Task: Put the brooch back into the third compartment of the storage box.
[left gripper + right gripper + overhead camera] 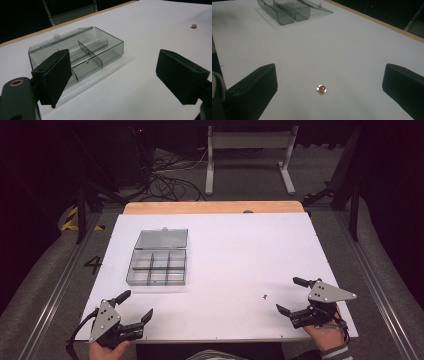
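Resting left gripper (pixel 136 305): jaws wide apart, holding nothing, near table (pixel 240 250) front edge.
Right gripper (pixel 292 295): spread wide, empty.
Small gold piece (pixel 264 296): on table, just left of right gripper.
Compartment box (pixel 157 267): lid open, far left.

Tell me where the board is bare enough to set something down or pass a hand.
Most of the white board is bare: the whole stretch right of the open compartment box to the far and right edges, and the near strip between the left gripper and right gripper, apart from the small gold piece. Only the box's corner is occupied.
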